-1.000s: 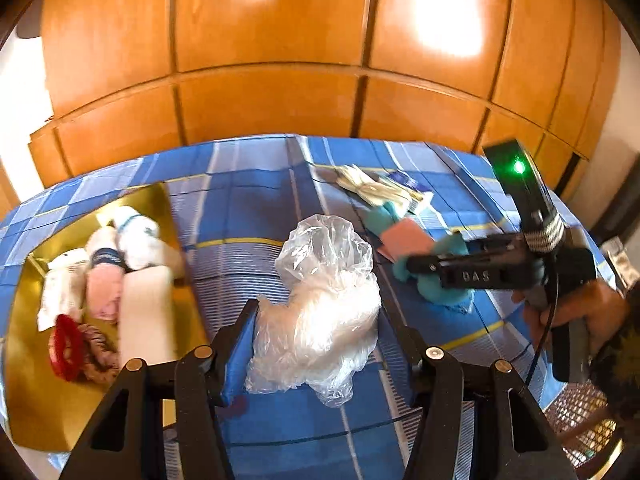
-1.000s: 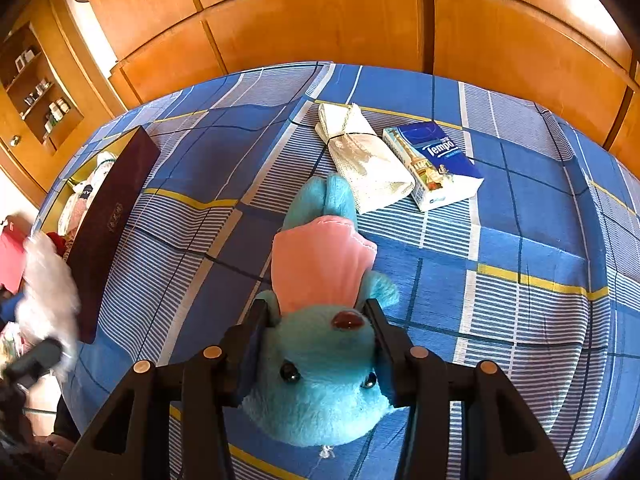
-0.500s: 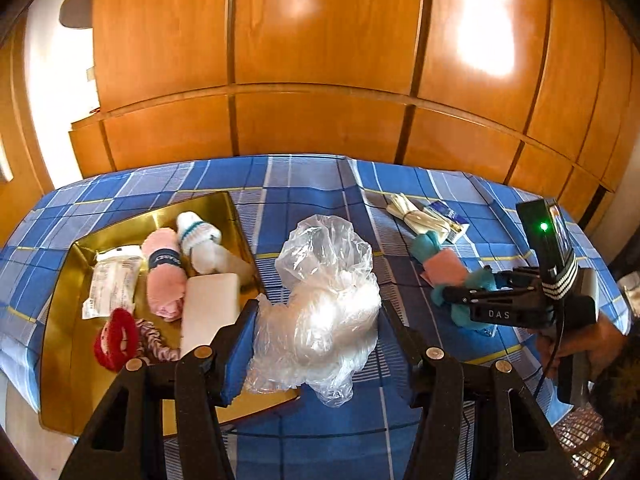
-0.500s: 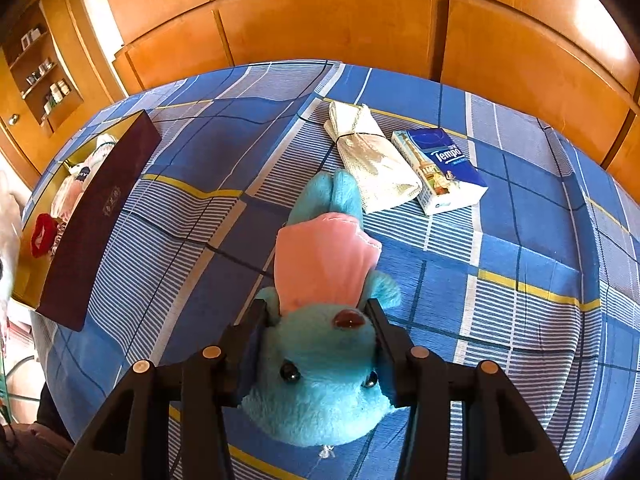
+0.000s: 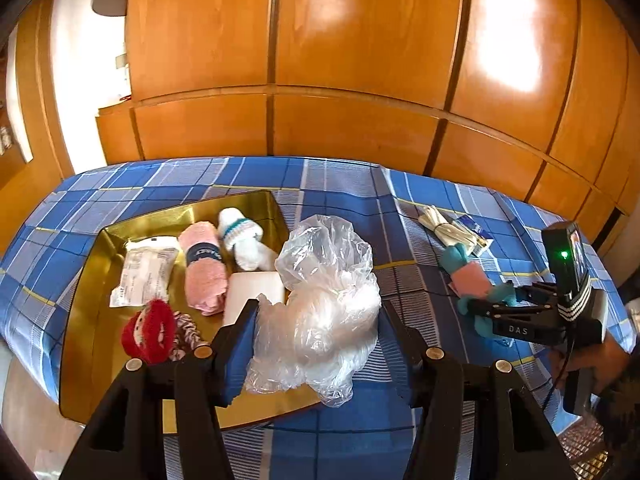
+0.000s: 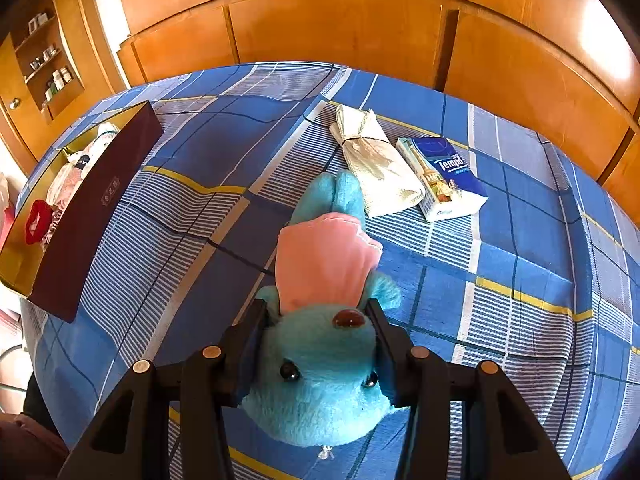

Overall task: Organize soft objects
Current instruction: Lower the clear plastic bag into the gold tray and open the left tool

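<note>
Left gripper (image 5: 316,344) pinches a clear bag (image 5: 324,312) of white fluff, held above the near right corner of the gold box (image 5: 92,304). Box holds a pink roll (image 5: 202,268), white sock (image 5: 240,240), packet (image 5: 146,270), white block (image 5: 254,292), red piece (image 5: 150,330). Right gripper (image 6: 316,350) clamps the head of a blue plush (image 6: 324,308) (pink shirt) lying on the checked cloth (image 6: 520,248). Beyond its feet: cream pouch (image 6: 378,168), tissue pack (image 6: 444,176).

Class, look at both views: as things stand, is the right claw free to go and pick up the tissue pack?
Probably not yet. The right claw is shut on the blue plush toy's head, so its jaws are occupied. The tissue pack lies uncovered on the tablecloth beyond it, beside a white cloth bundle.
</note>
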Motion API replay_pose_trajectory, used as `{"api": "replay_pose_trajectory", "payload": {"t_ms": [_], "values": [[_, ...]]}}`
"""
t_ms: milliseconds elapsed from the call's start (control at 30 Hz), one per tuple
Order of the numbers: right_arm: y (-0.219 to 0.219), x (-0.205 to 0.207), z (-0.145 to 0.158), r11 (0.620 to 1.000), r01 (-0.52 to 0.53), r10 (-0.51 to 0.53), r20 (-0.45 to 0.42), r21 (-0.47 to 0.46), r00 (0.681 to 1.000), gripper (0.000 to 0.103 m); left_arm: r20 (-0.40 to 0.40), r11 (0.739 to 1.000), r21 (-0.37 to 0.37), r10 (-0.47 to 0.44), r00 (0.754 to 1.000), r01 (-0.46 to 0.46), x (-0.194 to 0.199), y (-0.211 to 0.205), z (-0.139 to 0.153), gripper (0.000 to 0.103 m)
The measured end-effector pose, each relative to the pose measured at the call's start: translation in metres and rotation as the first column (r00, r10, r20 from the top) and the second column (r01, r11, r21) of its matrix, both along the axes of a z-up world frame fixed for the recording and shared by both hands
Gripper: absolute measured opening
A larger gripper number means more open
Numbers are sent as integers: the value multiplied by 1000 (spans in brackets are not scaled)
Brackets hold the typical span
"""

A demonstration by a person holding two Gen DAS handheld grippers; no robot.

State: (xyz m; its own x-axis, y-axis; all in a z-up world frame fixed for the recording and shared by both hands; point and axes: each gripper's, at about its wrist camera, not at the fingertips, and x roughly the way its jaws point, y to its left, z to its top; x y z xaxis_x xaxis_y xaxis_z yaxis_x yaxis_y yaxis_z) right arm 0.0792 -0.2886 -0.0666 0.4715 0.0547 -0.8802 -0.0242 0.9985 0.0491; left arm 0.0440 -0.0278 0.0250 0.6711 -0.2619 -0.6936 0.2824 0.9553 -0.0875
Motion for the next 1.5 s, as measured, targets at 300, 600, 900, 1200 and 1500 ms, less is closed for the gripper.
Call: {"api": "replay_pose_trajectory", "payload": {"t_ms": [300, 600, 900, 1200, 1500], "values": [[1, 0, 0, 1000, -6, 6, 4, -11, 1000, 49, -26, 994, -45, 99, 995, -100, 9, 49, 3, 58], [3, -1, 0, 999, -16, 16, 5, -30, 1000, 49, -146, 927, -124, 336, 931, -354, 23, 162, -10, 58], [4, 0, 1, 999, -18, 18, 5, -36, 1000, 49, -253, 898, -133, 379, 890, -420, 38, 183, -39, 58], [4, 0, 1, 999, -16, 16, 5, -32, 1000, 49, -269, 903, -18, 409, 872, -429, 50, 181, -64, 61], [3, 0, 0, 999, -14, 14, 5, -30, 1000, 49, -236, 914, 23, 399, 886, -405, 50, 176, -66, 78]]}}
